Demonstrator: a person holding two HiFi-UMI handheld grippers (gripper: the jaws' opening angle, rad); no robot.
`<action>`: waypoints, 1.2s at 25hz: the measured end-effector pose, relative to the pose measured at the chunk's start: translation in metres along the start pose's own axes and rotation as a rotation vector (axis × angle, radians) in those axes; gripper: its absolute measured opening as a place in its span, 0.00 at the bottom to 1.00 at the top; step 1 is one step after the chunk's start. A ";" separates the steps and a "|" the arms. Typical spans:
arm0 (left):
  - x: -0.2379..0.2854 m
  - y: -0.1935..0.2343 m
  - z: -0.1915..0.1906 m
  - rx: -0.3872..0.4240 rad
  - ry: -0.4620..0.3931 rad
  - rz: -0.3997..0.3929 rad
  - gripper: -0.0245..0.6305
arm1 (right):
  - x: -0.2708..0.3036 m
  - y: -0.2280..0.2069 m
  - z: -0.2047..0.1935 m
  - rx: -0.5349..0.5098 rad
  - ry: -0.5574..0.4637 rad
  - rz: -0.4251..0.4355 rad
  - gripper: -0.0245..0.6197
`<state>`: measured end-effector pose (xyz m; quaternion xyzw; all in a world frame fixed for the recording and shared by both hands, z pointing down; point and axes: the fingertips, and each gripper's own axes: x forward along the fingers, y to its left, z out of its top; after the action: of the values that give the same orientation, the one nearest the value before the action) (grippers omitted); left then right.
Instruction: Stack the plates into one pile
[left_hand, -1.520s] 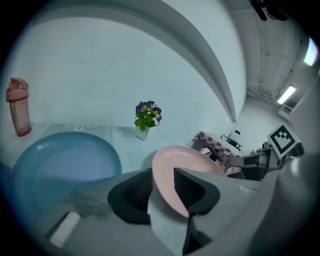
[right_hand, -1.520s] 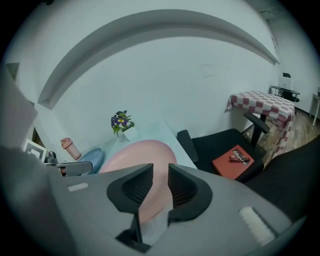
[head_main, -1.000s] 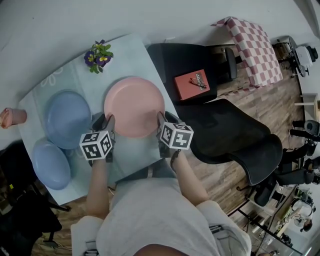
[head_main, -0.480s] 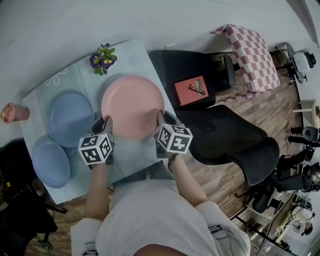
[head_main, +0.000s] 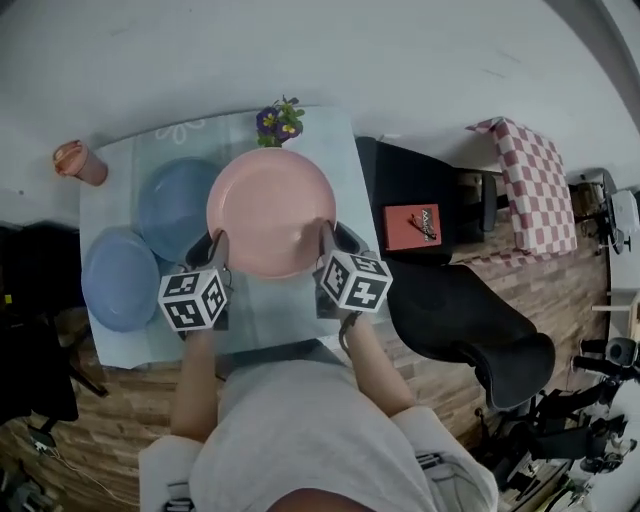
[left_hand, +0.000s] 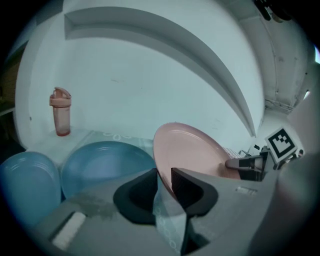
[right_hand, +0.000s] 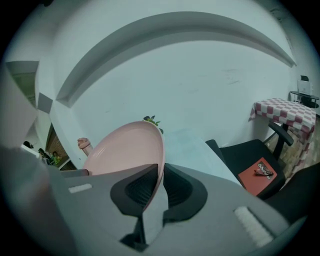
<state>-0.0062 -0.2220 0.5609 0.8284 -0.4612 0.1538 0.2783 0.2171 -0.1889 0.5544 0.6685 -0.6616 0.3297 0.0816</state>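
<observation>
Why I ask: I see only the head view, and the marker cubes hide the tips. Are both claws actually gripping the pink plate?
Observer: Left claw yes. Its jaws have just been closing, and in the left gripper view both pads pinch the rim of the pink plate.
Operator: And the right one?
Observer: Right claw too. Its jaws have also just been closing, and the right gripper view shows the opposite rim clamped between its ribbed pads, right at the edge.
</observation>
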 end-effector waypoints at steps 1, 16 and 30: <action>-0.007 0.007 0.001 -0.010 -0.011 0.019 0.18 | 0.003 0.009 0.001 -0.014 0.003 0.019 0.09; -0.093 0.087 -0.002 -0.133 -0.124 0.239 0.18 | 0.039 0.125 -0.007 -0.156 0.062 0.243 0.09; -0.105 0.131 0.016 -0.093 -0.112 0.342 0.21 | 0.075 0.181 0.006 -0.258 0.096 0.327 0.10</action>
<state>-0.1730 -0.2151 0.5364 0.7312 -0.6168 0.1309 0.2601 0.0424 -0.2750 0.5320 0.5199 -0.7932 0.2825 0.1436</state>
